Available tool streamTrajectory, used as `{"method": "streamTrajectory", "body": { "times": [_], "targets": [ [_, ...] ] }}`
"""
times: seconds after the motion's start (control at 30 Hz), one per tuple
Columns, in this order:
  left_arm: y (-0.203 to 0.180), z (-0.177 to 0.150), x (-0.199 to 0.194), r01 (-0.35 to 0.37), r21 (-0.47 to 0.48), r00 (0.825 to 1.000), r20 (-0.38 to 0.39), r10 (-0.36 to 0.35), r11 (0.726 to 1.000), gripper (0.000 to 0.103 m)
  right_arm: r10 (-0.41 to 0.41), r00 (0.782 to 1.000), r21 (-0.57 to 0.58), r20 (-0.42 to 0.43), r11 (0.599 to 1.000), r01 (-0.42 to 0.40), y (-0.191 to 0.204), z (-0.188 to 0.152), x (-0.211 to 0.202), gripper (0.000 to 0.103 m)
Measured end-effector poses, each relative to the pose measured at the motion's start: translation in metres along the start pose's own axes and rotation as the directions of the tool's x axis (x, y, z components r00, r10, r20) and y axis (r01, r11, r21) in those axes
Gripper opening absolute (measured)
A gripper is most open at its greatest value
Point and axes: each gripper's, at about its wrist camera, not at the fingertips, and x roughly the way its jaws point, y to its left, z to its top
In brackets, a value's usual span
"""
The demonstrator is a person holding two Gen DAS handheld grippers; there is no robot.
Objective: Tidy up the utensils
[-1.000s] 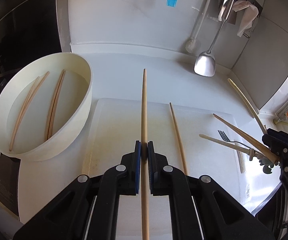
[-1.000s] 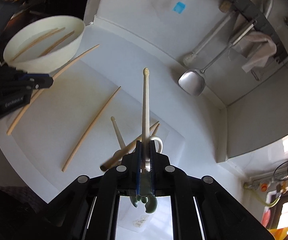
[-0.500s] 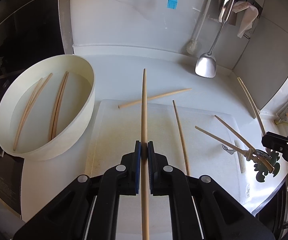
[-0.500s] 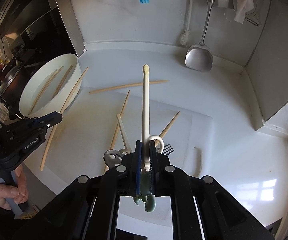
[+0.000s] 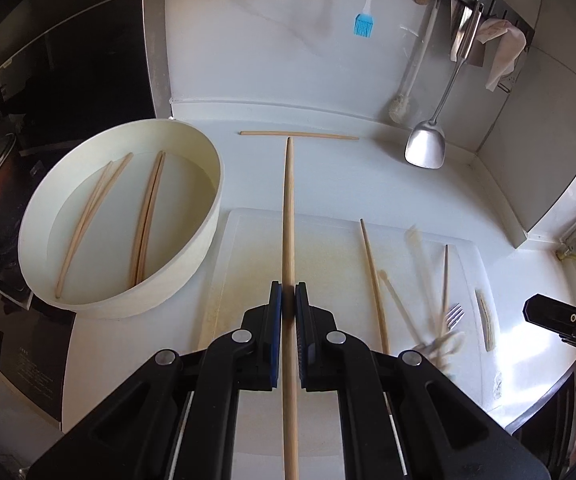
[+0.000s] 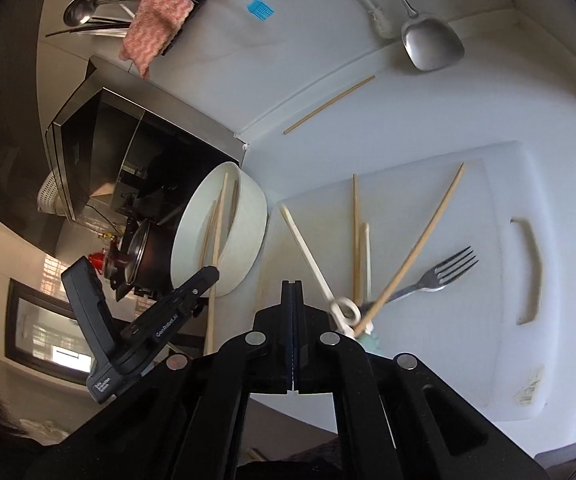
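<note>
My left gripper (image 5: 288, 300) is shut on a long wooden chopstick (image 5: 288, 216) that points forward over the white cutting board (image 5: 328, 248). The cream bowl (image 5: 208, 208) at the left holds several wooden chopsticks. My right gripper (image 6: 293, 284) is shut with nothing between its jaws. Just to its right on the board lie the white training chopsticks (image 6: 308, 248) with a ring (image 6: 348, 309), a wooden chopstick (image 6: 420, 240) and a metal fork (image 6: 444, 274). In the left wrist view these appear blurred beside the fork (image 5: 452, 314), with the right gripper (image 5: 530, 311) at the far right edge.
One more chopstick (image 5: 374, 280) lies on the board and another (image 5: 300, 135) lies on the counter by the back wall. A steel spatula (image 5: 426, 148), a brush and a blue silicone brush (image 5: 364, 24) hang on the wall. A dark pot (image 6: 144, 256) stands left of the bowl.
The right gripper has let go of the white training chopsticks, which dropped onto the board, and it has rolled and drawn right. A loose chopstick slid to the back wall. The left gripper stayed put.
</note>
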Motion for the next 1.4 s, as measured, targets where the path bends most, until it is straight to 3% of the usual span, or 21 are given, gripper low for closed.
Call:
{"method": "streamTrajectory", "body": {
  "times": [0.23, 0.47, 0.63, 0.7, 0.73, 0.77, 1.2, 1.4],
  "targets": [
    [0.008, 0.001, -0.016, -0.053, -0.003, 0.998, 0.019, 0.053, 0.999, 0.007, -0.063, 0.998, -0.098, 0.018, 0.993, 0.064, 0.005, 0.002, 0.011, 0.0],
    [0.012, -0.003, -0.023, -0.074, -0.013, 0.997, 0.022, 0.074, 0.997, 0.007, -0.2, 0.978, -0.171, 0.063, 0.963, 0.208, 0.0, -0.014, 0.02, 0.0],
    [0.008, -0.006, -0.02, -0.054, -0.016, 0.998, 0.01, 0.055, 0.998, 0.007, -0.239, 0.968, -0.117, 0.073, 0.962, 0.246, -0.02, -0.018, 0.02, 0.004],
    [0.007, -0.008, -0.019, -0.049, -0.011, 0.999, 0.007, 0.049, 0.999, 0.007, -0.286, 0.955, -0.105, 0.078, 0.95, 0.293, -0.026, -0.021, 0.021, 0.02],
    [0.006, -0.008, -0.019, -0.046, -0.01, 0.999, 0.006, 0.046, 0.999, 0.007, -0.306, 0.949, -0.092, 0.081, 0.945, 0.313, -0.03, -0.022, 0.021, 0.036],
    [0.006, -0.009, -0.018, -0.043, -0.009, 0.999, 0.005, 0.043, 0.999, 0.007, -0.323, 0.942, -0.077, 0.087, 0.941, 0.33, -0.033, -0.024, 0.02, 0.042],
    [0.002, -0.014, -0.004, -0.003, 0.0, 1.0, -0.028, 0.003, 1.0, 0.007, -0.396, 0.918, 0.112, -0.017, 0.912, 0.395, -0.06, -0.041, 0.053, 0.041],
    [0.004, -0.018, 0.001, 0.003, 0.0, 0.999, -0.042, -0.003, 1.0, 0.007, -0.416, 0.909, 0.154, -0.014, 0.898, 0.413, -0.059, -0.04, 0.065, 0.041]
  ]
}}
